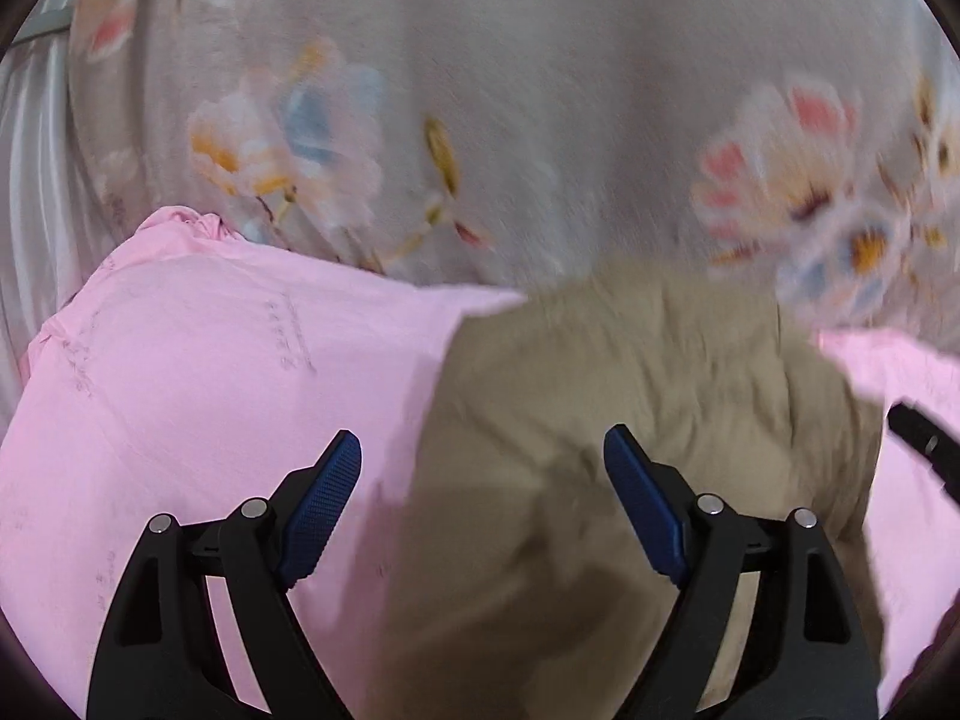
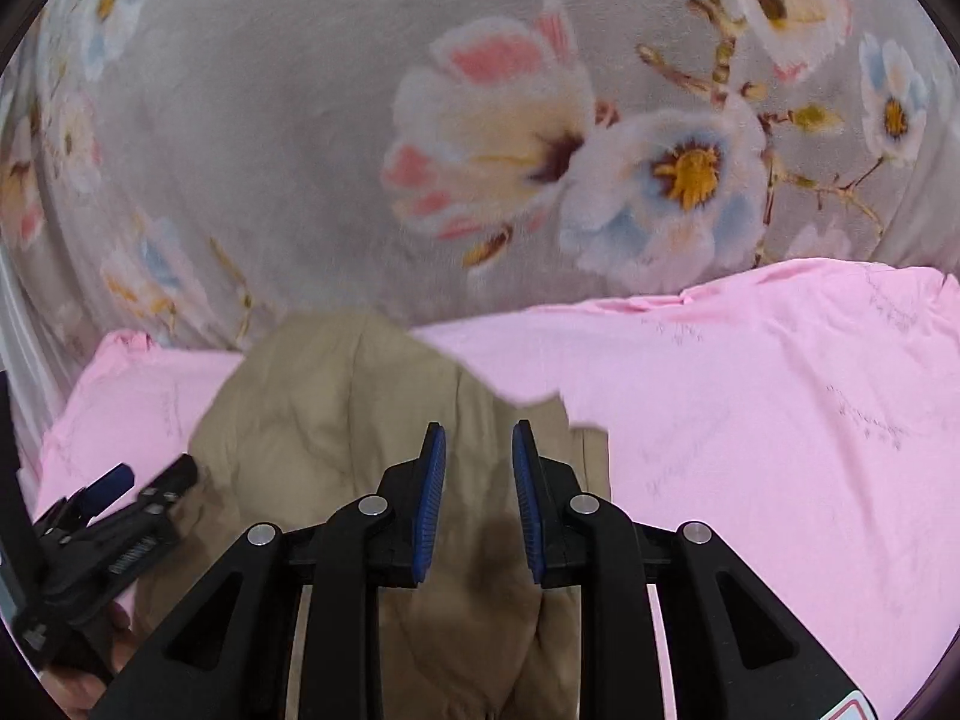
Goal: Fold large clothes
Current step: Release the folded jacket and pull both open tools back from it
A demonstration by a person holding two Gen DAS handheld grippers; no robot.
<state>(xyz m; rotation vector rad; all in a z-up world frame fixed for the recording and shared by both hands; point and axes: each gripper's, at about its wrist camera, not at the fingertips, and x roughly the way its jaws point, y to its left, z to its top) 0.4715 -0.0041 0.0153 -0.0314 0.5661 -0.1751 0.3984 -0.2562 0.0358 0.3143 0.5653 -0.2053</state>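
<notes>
A khaki garment (image 1: pixel 630 420) lies crumpled on a pink sheet (image 1: pixel 210 372); it also shows in the right wrist view (image 2: pixel 336 414) on the same pink sheet (image 2: pixel 750 408). My left gripper (image 1: pixel 483 450) is wide open above the khaki garment's left edge, holding nothing. My right gripper (image 2: pixel 479 438) hovers over the garment with its blue pads (image 2: pixel 433 480) a narrow gap apart and nothing between them. The left gripper also shows at the lower left of the right wrist view (image 2: pixel 150 480).
A grey bedspread with a flower print (image 1: pixel 540 120) lies beyond the pink sheet and fills the upper half of both views (image 2: pixel 300 150). A white striped surface (image 1: pixel 36 180) shows at the far left.
</notes>
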